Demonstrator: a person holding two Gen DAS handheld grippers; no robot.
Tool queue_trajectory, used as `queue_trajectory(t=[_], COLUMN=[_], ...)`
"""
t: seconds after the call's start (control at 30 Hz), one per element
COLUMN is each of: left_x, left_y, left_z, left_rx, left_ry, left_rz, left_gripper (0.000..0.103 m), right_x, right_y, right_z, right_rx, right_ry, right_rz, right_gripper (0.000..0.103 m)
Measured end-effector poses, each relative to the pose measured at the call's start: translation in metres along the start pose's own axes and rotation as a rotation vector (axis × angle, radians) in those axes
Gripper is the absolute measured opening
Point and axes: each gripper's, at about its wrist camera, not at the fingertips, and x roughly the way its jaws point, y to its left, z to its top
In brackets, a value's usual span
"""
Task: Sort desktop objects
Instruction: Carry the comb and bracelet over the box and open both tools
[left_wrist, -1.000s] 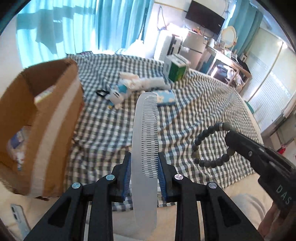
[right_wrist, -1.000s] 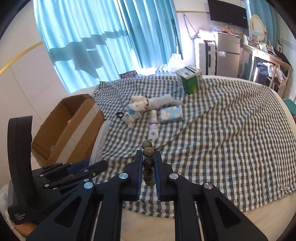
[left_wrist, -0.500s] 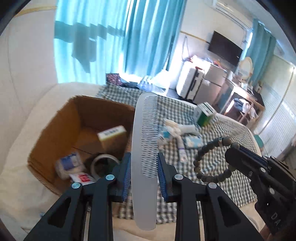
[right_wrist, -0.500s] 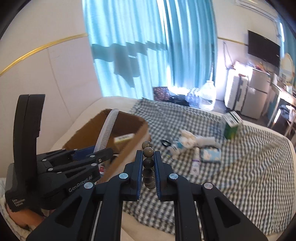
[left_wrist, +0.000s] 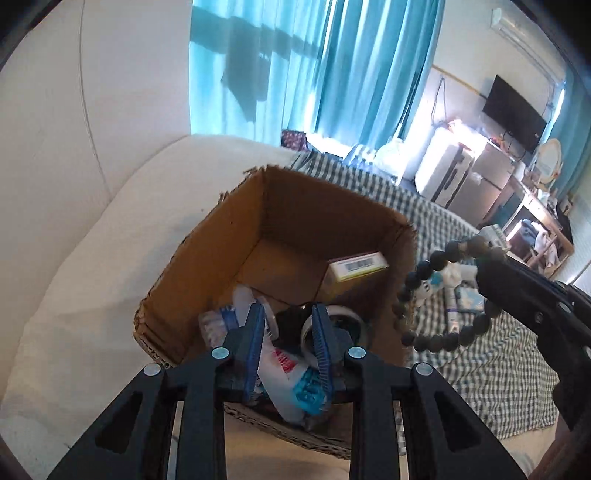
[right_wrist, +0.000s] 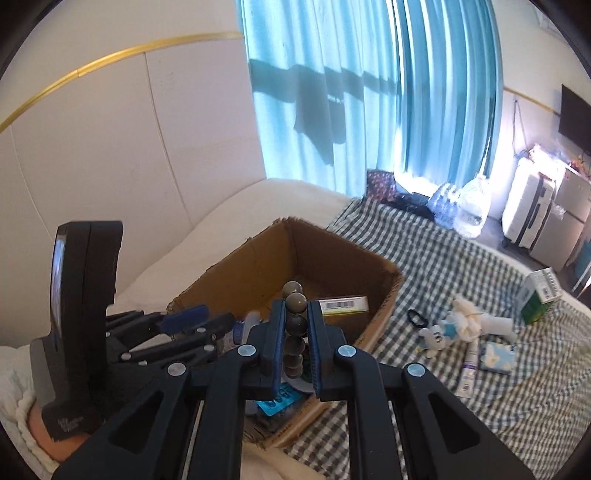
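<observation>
Cardboard box sat under my left gripper, jaws apart, gripping nothing; my right gripper was clamped on the bead bracelet.

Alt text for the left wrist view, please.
The left tongs hang open and empty over a cardboard box holding a tape roll and small packages. At right, the right tongs grip a dark bead bracelet.
</observation>
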Motion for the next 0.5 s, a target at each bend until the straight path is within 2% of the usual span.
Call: queue_trajectory(t=[0.07,0.13,0.2,0.23,0.27,0.33,0.43,0.5], left_x=[0.012,0.022,0.028,0.031,0.034,0.034,0.034,0.028], left_y=[0.003,0.006,0.008,0.008,0.009,0.007,0.002,-0.003], left_z=[0.0,-0.001,-0.005,-0.007,-0.007,-0.015,-0.021,-0.025], left_rx=[-0.004,-0.011,-0.017,-0.02,-0.019,-0.019,-0.009,0.008], left_ry=[0.021,0.037,0.052,0.056,0.056,0.064,0.083,0.075], left_rz=[0.007,0.016,0.02,0.045,0.057,0.075,0.119,0.128], left_gripper=[0.027,0.03,0.053,0.071,0.077,0.081,0.084,0.093], right_x=[0.021,0.034,0.038,0.036,0.032,0.027,0.013,0.002], right_y=[-0.001,-0.003,-0.008,-0.013,-0.019,-0.034,-0.056,-0.072], right_z=[-0.001,-0.002,-0.003,-0.004,-0.005,-0.007,-0.016,-0.029], right_rx=[0.011,0.022,0.044,0.063,0.085,0.129,0.172,0.202], right_ry=[0.035,0.061,0.055,0.026,0.001,-0.013,-0.04,-0.041], right_rz=[0.015,0.014,-0.008,-0.025,-0.028,-0.025,-0.074,-0.106], right_gripper=[0.011,0.02,0.071,0.074,0.074,0.074,0.074,0.074])
